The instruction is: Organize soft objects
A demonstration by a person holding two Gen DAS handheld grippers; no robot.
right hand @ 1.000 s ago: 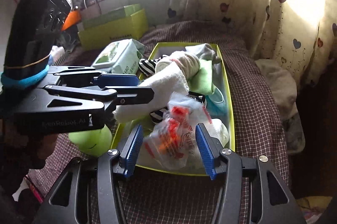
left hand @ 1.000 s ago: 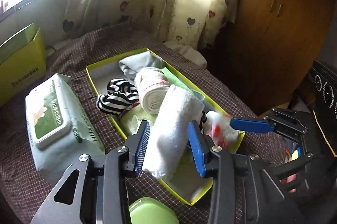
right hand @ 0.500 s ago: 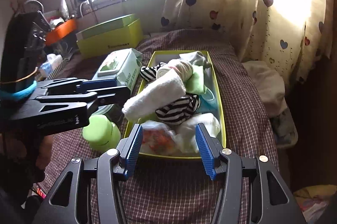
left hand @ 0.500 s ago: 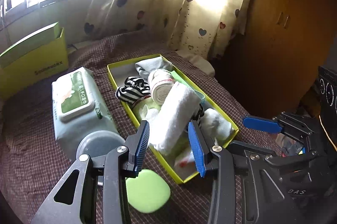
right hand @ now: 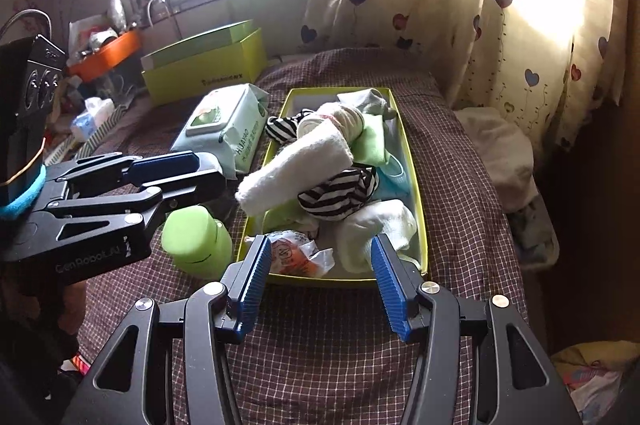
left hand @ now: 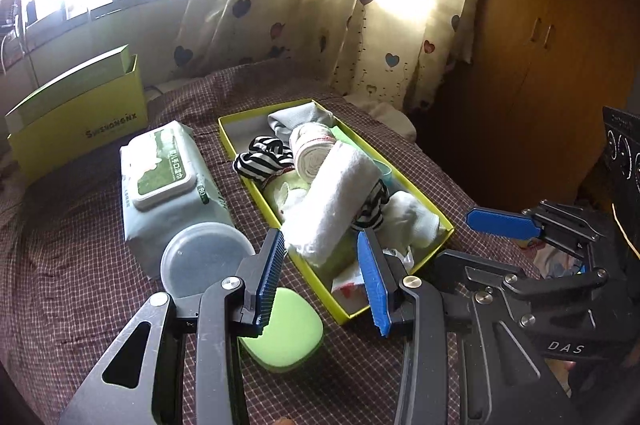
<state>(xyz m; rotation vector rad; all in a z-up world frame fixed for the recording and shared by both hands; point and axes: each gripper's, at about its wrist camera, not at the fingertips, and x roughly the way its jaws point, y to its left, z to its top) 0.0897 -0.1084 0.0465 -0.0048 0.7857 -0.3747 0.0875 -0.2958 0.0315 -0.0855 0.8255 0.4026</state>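
Observation:
A yellow-green tray on the checked bedcover holds several soft things. A rolled white towel lies slantwise on top. Beside it are striped black-and-white cloth, a rolled cloth with red stripes, white socks and a crinkled plastic packet. My left gripper is open and empty, just short of the towel's near end. My right gripper is open and empty in front of the tray's near edge.
A wet-wipes pack lies left of the tray, with a clear round lid and a green case near it. A yellow-green box stands behind. Heart-print curtains and a wooden wardrobe are beyond.
Both grippers have pulled back and up from the tray. The left let go of the white towel, the right let go of the plastic packet; both things now lie in the tray.

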